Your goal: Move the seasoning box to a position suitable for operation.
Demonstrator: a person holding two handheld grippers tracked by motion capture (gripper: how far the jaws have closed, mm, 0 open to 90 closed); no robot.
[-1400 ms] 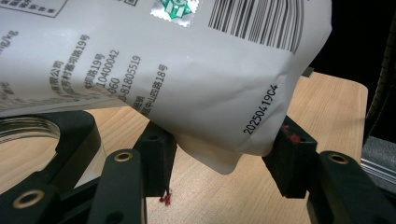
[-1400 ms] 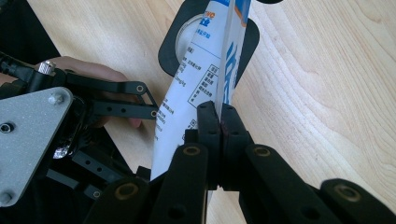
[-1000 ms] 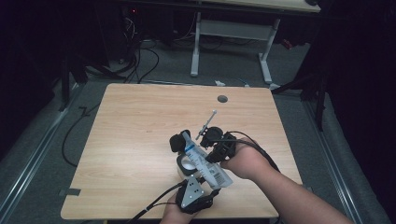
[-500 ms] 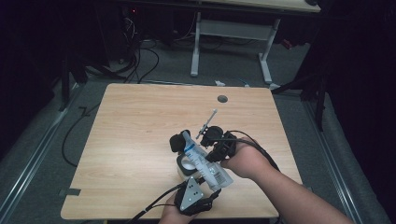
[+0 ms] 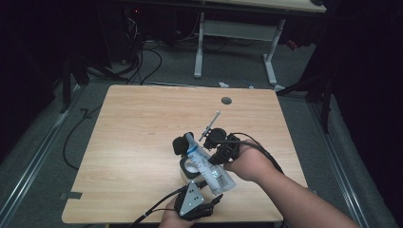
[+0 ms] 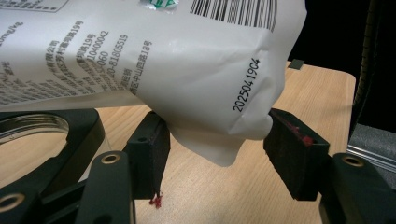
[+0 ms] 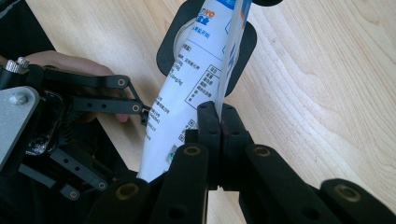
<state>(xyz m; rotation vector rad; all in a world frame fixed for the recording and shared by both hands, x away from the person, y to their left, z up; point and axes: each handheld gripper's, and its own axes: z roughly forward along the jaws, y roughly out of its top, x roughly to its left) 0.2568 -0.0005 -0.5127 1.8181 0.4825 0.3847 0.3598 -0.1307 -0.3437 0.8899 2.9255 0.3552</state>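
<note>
Desk [image 5: 142, 123]: light wood top, seen from above; a round hole [image 5: 226, 100] sits near its far edge.
Pouch [image 5: 209, 166]: white printed pouch with blue lettering, held above the near-right part of the desk, between the two grippers. It runs slantwise from the black ring down toward the person's side.
Pouch, left gripper view [image 6: 140, 60]: bottom corner with a printed date code and a barcode hangs between the two fingers.
Pouch, right gripper view [image 7: 196, 79]: a thin side seam runs up from the pinched fingers toward the ring.
Left gripper [image 5: 192, 202]: at the near desk edge, grey plate on top, held by the left hand [image 5: 178, 219].
Left fingers [image 6: 149, 154]: standing apart and just been opening; the pouch corner lies between them, brushing the left pad, while the right pad stands clear of it. No grip.
Right gripper [image 5: 223, 151]: right of the pouch, held by the right hand [image 5: 249, 164].
Right fingers [image 7: 208, 126]: pressed together, pinching the pouch's edge seam.
Ring [image 5: 190, 164]: black fixture with a round opening, resting on the desk under the pouch's upper part.
Rod [image 5: 211, 124]: thin pale rod sticking out past the right gripper toward the far side.
</note>
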